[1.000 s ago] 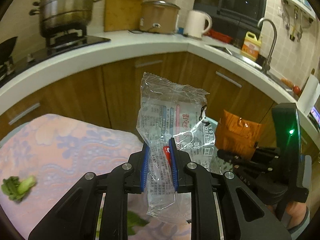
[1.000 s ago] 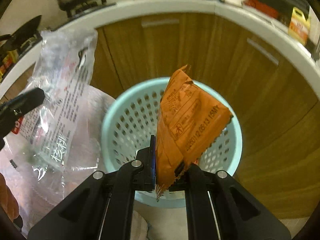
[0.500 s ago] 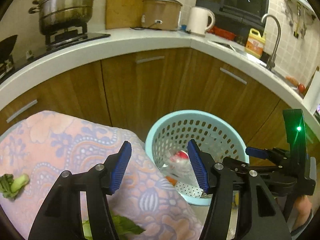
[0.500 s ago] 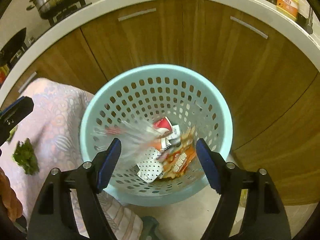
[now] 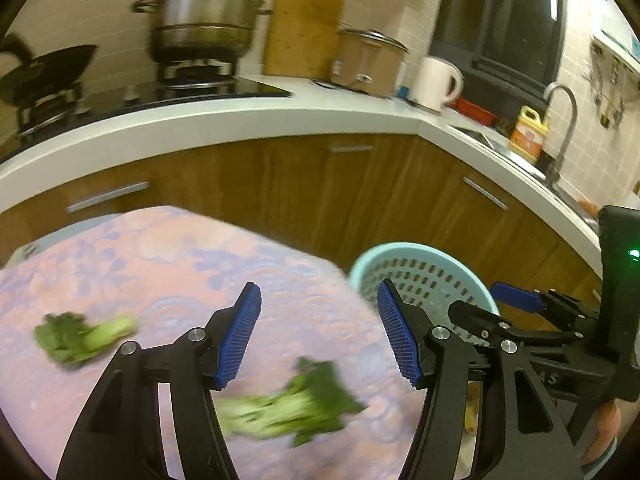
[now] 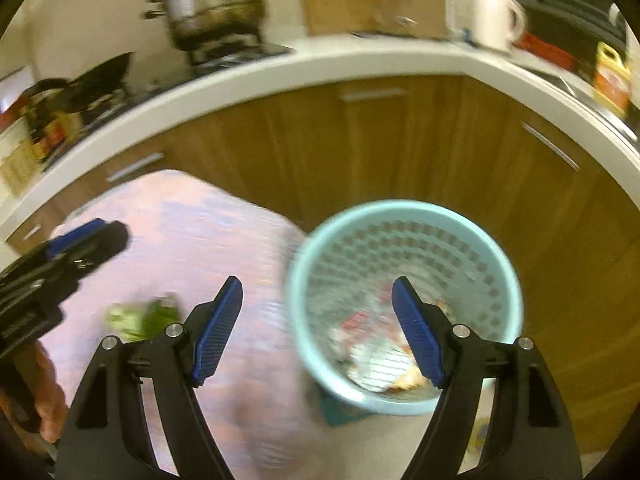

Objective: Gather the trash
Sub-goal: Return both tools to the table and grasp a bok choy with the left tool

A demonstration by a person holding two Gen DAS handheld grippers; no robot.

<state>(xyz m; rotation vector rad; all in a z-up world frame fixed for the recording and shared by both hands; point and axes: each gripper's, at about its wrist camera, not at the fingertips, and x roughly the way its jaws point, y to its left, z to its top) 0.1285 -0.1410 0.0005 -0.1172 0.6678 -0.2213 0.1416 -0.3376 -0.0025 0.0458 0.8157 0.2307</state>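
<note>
My left gripper is open and empty above the pink patterned tablecloth. Two green vegetable scraps lie on the cloth: one to the left, one just below the gripper. My right gripper is open and empty, straddling the left rim of the light blue waste basket. Wrappers lie in the basket's bottom. The basket also shows in the left wrist view, to the right of the table. A blurred scrap shows left of the right gripper.
Wooden cabinets under a white counter curve behind the table and basket. On the counter stand a steel steamer pot, a cutting board, a white kettle and a sink faucet. The right gripper's body is beside the basket.
Both grippers opened and dropped the clear bag and orange wrapper into the basket. Since then both views have swung left towards the table, bringing the vegetable scraps into view.
</note>
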